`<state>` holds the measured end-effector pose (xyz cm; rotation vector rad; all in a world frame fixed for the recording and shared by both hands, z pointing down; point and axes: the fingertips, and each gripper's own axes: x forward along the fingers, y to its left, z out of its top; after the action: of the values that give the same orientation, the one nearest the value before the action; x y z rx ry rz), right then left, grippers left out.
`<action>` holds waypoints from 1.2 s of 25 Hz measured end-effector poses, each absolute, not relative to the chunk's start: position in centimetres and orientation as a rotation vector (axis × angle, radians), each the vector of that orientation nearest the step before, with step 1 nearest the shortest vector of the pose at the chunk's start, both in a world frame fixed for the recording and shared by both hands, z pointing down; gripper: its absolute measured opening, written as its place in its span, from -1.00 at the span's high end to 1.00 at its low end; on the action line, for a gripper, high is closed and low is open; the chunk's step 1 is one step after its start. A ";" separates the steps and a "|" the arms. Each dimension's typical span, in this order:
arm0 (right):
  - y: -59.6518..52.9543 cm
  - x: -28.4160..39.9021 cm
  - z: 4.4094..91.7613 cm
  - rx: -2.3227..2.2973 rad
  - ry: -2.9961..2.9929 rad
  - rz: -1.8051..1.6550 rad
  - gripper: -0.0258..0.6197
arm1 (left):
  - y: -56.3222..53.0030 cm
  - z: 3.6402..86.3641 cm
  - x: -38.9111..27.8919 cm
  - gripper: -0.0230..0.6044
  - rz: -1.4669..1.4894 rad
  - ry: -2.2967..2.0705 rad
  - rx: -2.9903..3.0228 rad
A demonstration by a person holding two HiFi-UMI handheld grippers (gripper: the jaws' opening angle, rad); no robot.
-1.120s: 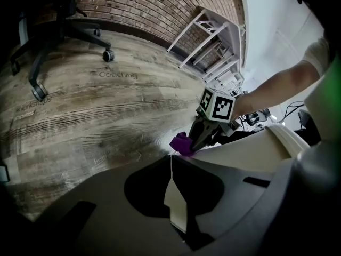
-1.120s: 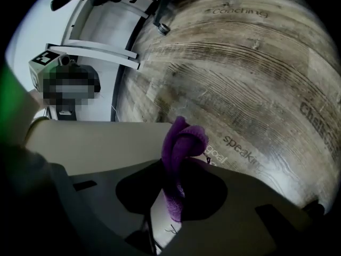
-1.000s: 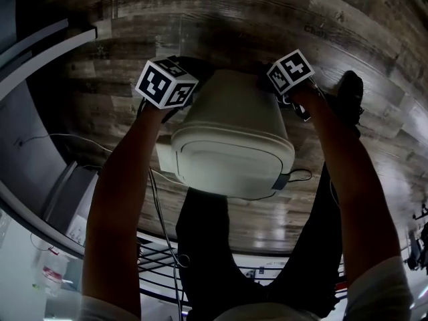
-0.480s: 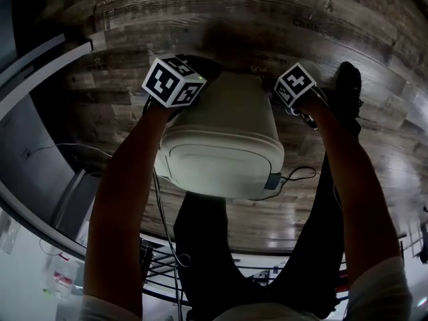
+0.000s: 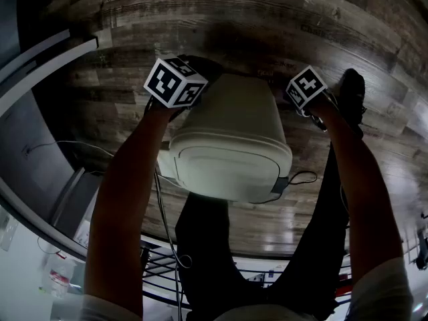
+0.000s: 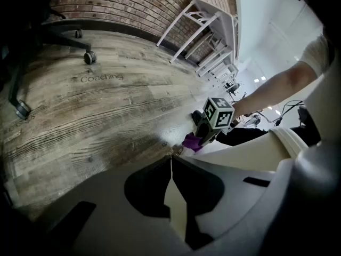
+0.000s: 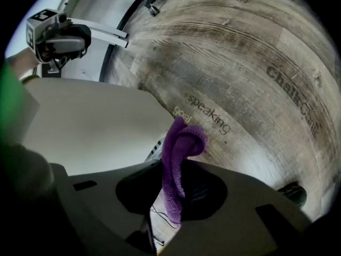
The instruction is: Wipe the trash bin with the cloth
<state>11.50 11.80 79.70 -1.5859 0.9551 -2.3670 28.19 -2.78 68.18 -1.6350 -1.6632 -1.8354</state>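
Head view looks down past two forearms to one cream trash bin (image 5: 231, 139), which stands on the plank floor (image 5: 221, 19) in front of the person's legs. Two grippers flank its far end, each topped by one marker cube. The left gripper (image 6: 171, 156) lies against the bin's left side, its jaws closed together with nothing between them. The right gripper (image 7: 173, 167), at the bin's right side, is clamped on the one purple cloth (image 7: 184, 140), whose free end sticks up past the jaws just beside the bin wall. Farther off, one dark shoe (image 5: 351, 92) rests on the floor.
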 end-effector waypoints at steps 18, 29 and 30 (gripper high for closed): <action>-1.4 24.5 80.5 -1.783 1.191 -2.175 0.67 | -12.8 70.2 26.7 0.91 -1.934 -1.558 -1.784; -12.8 28.9 80.8 -1.733 1.327 -2.037 0.67 | -17.9 72.2 26.1 0.91 -1.982 -1.507 -1.936; -13.8 29.0 80.9 -1.729 1.355 -2.030 0.67 | -18.2 72.4 26.0 0.91 -1.988 -1.505 -1.949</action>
<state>28.97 -13.78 80.86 -1.7291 1.3550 -2.0295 26.01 -18.23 72.35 -1.9486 -1.5047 -1.9877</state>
